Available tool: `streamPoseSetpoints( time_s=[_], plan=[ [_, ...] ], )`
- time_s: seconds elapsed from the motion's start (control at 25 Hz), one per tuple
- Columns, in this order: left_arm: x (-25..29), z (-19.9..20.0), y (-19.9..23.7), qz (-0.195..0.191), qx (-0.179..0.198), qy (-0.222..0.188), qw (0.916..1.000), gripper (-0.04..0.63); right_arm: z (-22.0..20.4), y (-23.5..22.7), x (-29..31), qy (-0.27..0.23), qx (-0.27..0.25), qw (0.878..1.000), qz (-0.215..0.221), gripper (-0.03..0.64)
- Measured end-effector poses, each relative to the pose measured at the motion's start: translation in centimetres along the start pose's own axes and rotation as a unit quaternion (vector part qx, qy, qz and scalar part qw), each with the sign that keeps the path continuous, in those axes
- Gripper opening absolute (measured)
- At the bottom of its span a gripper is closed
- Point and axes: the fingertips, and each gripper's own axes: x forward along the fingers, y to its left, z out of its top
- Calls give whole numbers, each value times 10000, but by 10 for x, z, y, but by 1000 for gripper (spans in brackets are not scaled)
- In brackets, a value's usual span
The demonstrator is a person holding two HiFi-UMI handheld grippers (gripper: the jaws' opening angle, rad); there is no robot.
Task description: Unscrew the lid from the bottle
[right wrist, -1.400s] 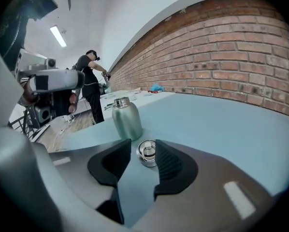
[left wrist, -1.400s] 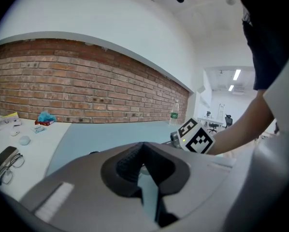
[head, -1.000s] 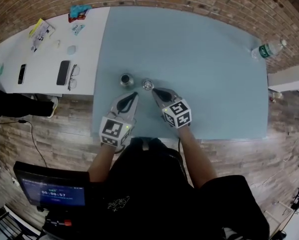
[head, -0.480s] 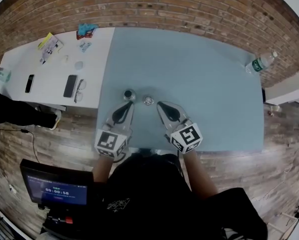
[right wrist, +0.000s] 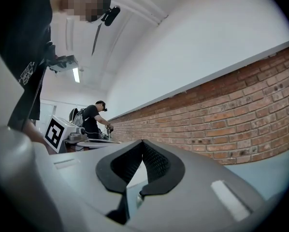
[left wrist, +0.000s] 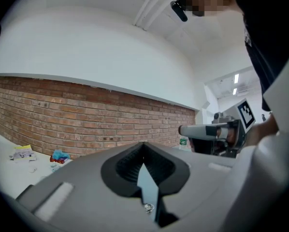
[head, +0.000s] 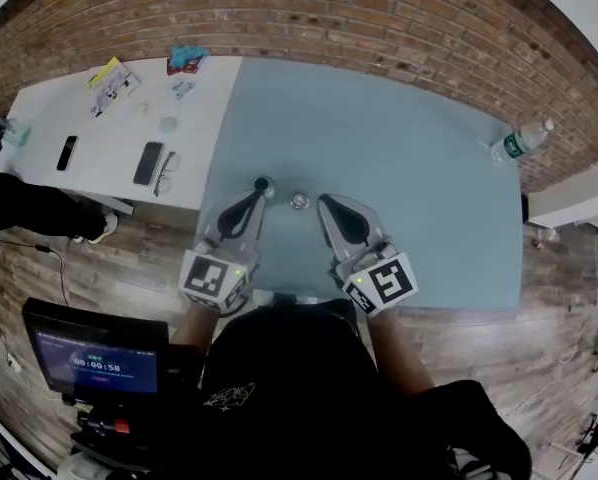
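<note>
Now left tool [head: 260, 194] clenched, empty; right tool [head: 325, 204] clenched, empty; lid [head: 299, 200] near bottle [head: 263, 181].

Lab/workshop: brick wall [head: 379, 8]; wood floor [head: 129, 258]; timer screen [head: 97, 364]; 2nd person [right wrist: 92, 117] at bench [right wrist: 97, 140].

bottle [head: 262, 184] left of lid [head: 299, 201], on table [head: 399, 138]

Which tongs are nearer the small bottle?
Left. The left tongs end right beside the bottle; the right tongs sit further right, past the lid.
</note>
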Motion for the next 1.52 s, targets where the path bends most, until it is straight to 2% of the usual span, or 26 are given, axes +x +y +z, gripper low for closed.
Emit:
streamPoseSetpoints(
  time_s=[0.4, 0.56, 1.52],
  plan=[
    [6, 10, 15, -5, 90, -29, 10000, -2, 17, -4, 11, -79, -28, 10000, -17, 3],
    [8, 13, 14, 13, 80, -94, 9999, -2, 20, -1, 15, -44, -125, 9999, 100, 3],
    [2, -1, 10, 11, -73, 77, 9999, -2, 3, -6, 6, 377, -133, 9992, -9, 2]
  ],
)
